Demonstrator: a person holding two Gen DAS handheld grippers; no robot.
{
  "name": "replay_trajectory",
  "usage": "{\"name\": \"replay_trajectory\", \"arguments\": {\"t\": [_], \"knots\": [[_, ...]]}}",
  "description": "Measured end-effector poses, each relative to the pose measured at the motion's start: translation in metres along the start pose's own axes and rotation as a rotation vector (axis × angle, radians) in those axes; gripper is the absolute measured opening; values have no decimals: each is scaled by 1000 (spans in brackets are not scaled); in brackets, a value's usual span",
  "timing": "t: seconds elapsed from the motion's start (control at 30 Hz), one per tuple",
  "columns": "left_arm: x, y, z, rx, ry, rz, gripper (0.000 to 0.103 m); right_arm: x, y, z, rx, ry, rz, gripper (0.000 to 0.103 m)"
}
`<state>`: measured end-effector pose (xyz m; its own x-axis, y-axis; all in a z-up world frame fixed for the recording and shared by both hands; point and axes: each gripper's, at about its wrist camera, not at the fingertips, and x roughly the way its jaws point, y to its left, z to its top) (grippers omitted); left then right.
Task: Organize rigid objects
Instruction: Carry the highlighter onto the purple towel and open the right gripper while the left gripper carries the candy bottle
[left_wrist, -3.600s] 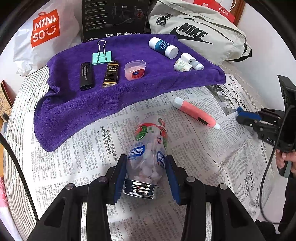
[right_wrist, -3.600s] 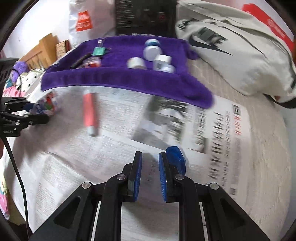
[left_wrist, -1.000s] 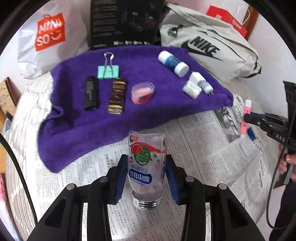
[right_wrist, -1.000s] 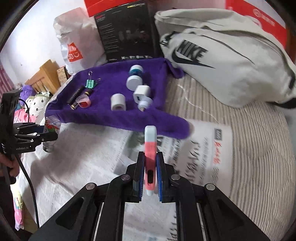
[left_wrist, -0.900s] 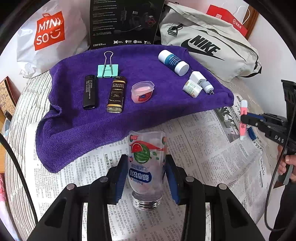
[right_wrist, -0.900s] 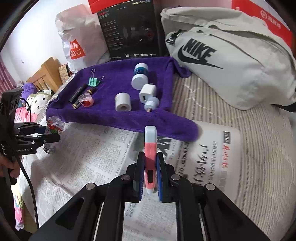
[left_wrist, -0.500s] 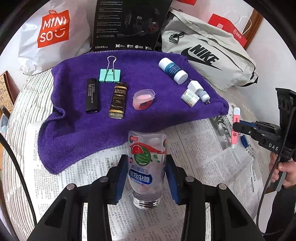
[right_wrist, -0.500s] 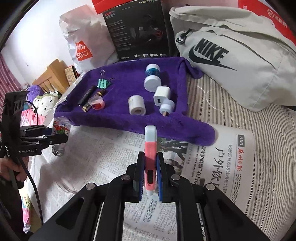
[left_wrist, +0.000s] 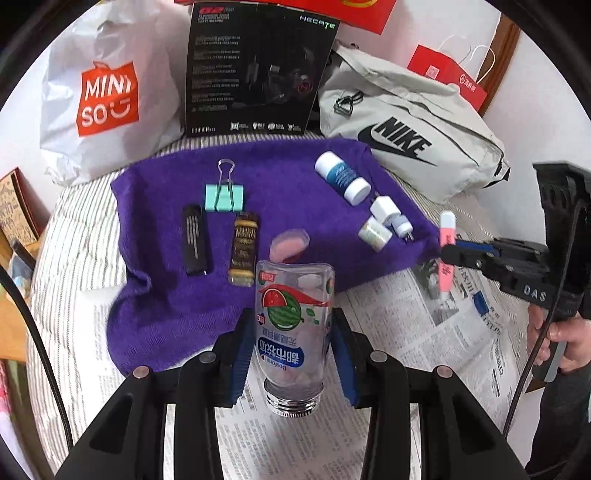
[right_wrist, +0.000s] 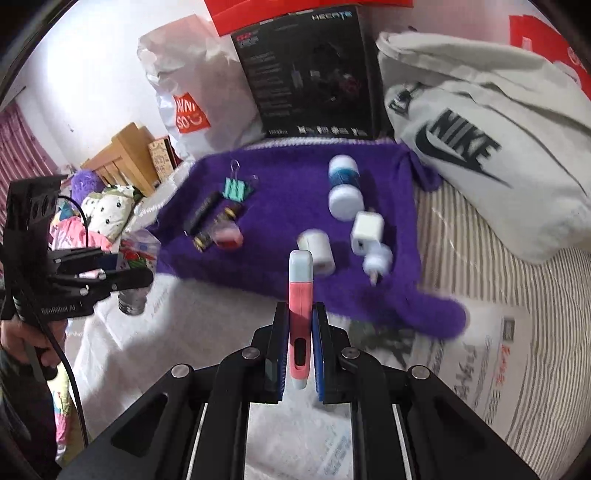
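Squeezing a clear candy bottle (left_wrist: 293, 325), my left gripper (left_wrist: 293, 343) has its blue fingers (left_wrist: 240, 350) pressed on both sides of it, and the silver neck points back at me. The bottle is up off the newspaper (left_wrist: 461, 332), at the near edge of the purple towel (left_wrist: 177, 295).

My right gripper (right_wrist: 300, 343) has its fingers (right_wrist: 318, 350) clamped tight on a pink pen (right_wrist: 300, 295). The pen's pale cap points away from me, toward the near edge of the towel, and it hangs in the air.

On the towel, at the left, lie a green binder clip (left_wrist: 224, 195), a black lighter (left_wrist: 195, 243), a small dark bottle with a gold label (left_wrist: 243, 251) and a little pink tub (left_wrist: 290, 243). At the right lie a white and blue bottle (left_wrist: 341, 179), a white charger plug (left_wrist: 386, 210), a small round plug (left_wrist: 402, 226) just beside it and a small white jar (left_wrist: 373, 233).

Past the far edge of the towel stand a white shop bag (left_wrist: 107, 92), a black box (left_wrist: 255, 70) and a grey bag (left_wrist: 413, 136). Everything sits on a striped bed (left_wrist: 74, 240).
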<state>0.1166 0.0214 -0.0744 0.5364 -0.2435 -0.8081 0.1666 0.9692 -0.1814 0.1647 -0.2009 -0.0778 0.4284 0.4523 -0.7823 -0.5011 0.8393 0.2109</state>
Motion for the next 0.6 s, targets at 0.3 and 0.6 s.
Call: {"name": "replay_trajectory", "arguments": {"t": [0.3,0.6], "knots": [[1,15,21,-5,-12,7,38,41,16,65,-29,14,-6,12],[9,34,28,-20,-4,1,38,98,22,99,-52,93,-68,12]]}}
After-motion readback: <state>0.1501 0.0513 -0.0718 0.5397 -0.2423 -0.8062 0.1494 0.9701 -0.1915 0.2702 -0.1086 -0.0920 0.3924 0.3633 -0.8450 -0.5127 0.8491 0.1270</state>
